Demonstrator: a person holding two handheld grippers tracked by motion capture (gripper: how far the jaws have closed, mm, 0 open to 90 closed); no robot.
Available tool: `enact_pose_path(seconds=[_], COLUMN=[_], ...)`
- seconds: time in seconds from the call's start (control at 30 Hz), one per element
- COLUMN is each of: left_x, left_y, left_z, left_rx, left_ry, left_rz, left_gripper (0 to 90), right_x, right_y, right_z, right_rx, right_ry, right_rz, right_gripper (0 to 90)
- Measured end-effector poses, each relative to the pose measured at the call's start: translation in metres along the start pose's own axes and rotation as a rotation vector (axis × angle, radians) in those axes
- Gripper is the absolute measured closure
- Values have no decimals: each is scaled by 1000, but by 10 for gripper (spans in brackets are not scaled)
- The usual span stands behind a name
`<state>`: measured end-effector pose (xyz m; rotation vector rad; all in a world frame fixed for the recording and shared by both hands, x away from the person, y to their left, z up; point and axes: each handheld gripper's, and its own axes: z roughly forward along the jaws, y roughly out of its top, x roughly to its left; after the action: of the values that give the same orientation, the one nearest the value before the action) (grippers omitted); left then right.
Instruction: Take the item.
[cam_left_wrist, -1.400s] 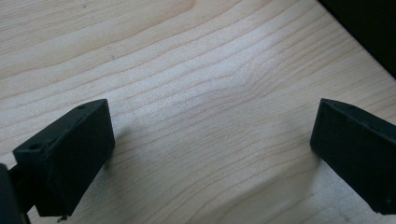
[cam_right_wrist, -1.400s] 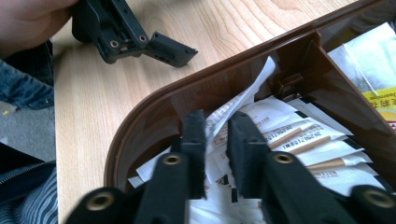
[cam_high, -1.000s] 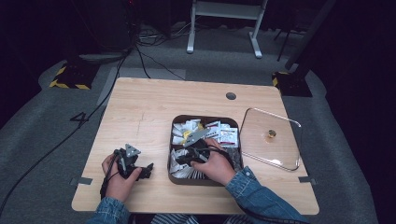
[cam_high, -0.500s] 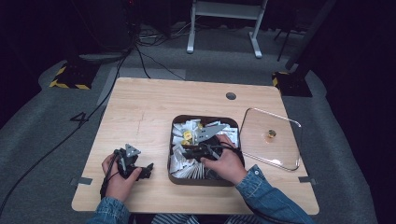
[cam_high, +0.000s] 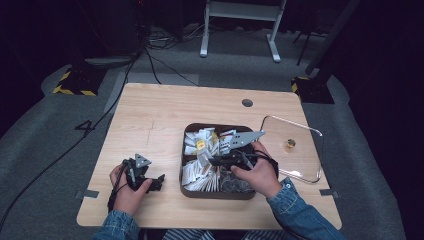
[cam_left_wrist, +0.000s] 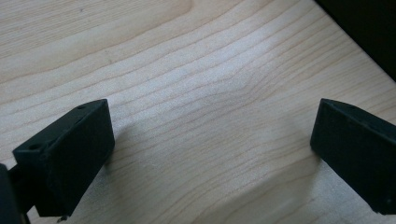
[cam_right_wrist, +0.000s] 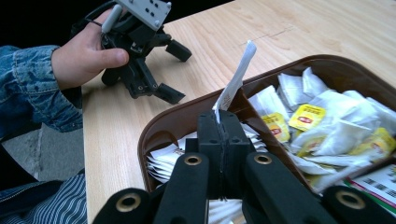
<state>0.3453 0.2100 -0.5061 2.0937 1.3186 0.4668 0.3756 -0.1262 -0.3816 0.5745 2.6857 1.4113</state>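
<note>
**Inspector:** As far as the right gripper view shows, the right gripper (cam_right_wrist: 219, 122) has its jaws pressed together on the lower edge of a white paper sachet (cam_right_wrist: 237, 77), which stands up tilted above the near-left compartment of the brown divided tray (cam_right_wrist: 164, 122).

**Assistant:** How will the sachet handle?

**Inspector:** My judgement: very light, thin and limp. It bends above the pinch, so it may flap or slip if gripped only at the margin. A hold further in from the edge, across the flat face, would be safer; hard squeezing risks tearing the paper.

**Assistant:** And the left gripper?

**Inspector:** The left gripper (cam_high: 150, 179) rests on the wooden surface (cam_high: 150, 125) well apart from the tray, jaws spread with nothing between them.

**Assistant:** Anything else nearby?

**Inspector:** The clear lid (cam_high: 295, 150) lies just beside the tray; yellow-labelled tea bags (cam_right_wrist: 306, 116) fill the far compartment.
</note>
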Motion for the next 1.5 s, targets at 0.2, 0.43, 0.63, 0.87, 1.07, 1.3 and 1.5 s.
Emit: enact_pose_path(seconds=[0.2,0.43,0.63,0.87,1.07,1.3,1.5], left_x=[0,0,0,0,0,0,0], left_y=[-1,-1,-1,-1,-1,-1,-1], left_z=[0,0,0,0,0,0,0], left_rx=[-2,-2,-2,-3,-2,-3,-2], left_ry=[3,2,2,2,1,2,1], left_rz=[1,1,1,1,0,0,0], left_gripper=[1,1,1,1,1,1,1], right_x=[-4,-7,-9,-14,-18,-23,-26], right_y=[-4,-19,-34,-43,-50,-65,-81], right_z=[-19,-45,-67,-87,-100,-114,-128], right_rx=[-21,-42,-67,-69,-59,-38,-30], right_ry=[-14,-45,-60,-103,-134,-166,-204], right_rz=[8,25,50,64,79,113,154], right_gripper=[900,900,900,900,900,900,900])
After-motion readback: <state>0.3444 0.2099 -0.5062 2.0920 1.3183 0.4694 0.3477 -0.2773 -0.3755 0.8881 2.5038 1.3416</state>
